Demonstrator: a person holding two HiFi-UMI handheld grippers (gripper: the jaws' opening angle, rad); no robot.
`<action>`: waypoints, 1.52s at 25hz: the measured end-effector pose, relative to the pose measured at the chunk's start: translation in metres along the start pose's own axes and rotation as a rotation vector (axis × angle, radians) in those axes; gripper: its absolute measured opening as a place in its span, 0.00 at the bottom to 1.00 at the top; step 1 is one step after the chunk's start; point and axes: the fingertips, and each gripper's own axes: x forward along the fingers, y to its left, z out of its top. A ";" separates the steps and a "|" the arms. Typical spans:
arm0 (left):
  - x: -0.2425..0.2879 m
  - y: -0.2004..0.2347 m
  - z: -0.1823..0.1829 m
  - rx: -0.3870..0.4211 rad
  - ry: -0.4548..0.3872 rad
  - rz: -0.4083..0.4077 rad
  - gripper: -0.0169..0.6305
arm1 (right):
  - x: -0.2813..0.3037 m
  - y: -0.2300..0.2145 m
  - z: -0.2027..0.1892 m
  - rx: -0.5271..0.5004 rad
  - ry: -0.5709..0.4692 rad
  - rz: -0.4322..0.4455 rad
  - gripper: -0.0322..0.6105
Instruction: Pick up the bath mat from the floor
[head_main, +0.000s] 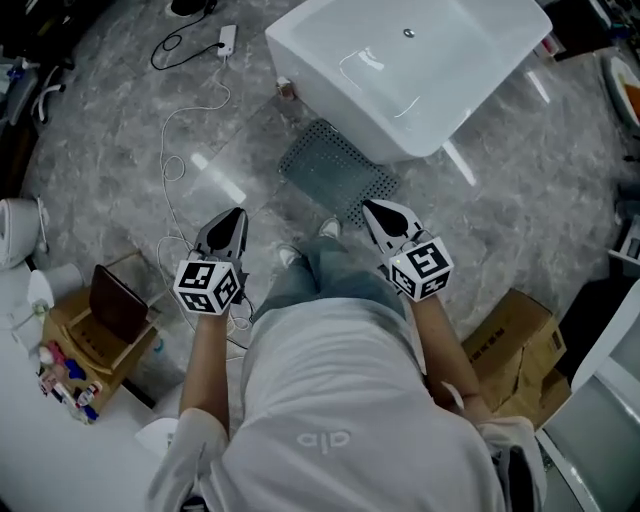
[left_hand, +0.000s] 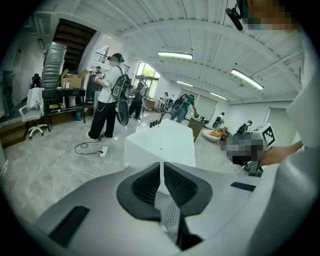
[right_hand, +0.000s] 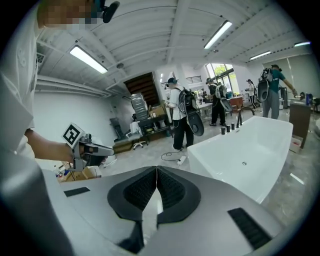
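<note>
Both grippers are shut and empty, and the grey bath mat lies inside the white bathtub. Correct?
No. The head view shows the bath mat on the floor beside the bathtub, not inside it. The left gripper and right gripper are indeed shut and empty.

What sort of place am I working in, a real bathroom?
Probably not: it looks like a large open workshop or test hall with a staged bathroom corner. A freestanding bathtub and a grey bath mat sit on open floor near a cardboard box and a power strip, with people wearing backpacks nearby.
</note>
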 end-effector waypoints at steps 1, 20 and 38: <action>0.012 -0.004 -0.003 0.007 0.022 -0.004 0.06 | -0.004 -0.010 -0.004 0.008 -0.002 -0.008 0.09; 0.213 0.005 -0.103 0.126 0.363 -0.149 0.10 | 0.015 -0.110 -0.105 0.205 0.096 -0.172 0.09; 0.416 0.139 -0.291 0.127 0.620 -0.205 0.41 | 0.156 -0.189 -0.222 0.365 0.140 -0.345 0.09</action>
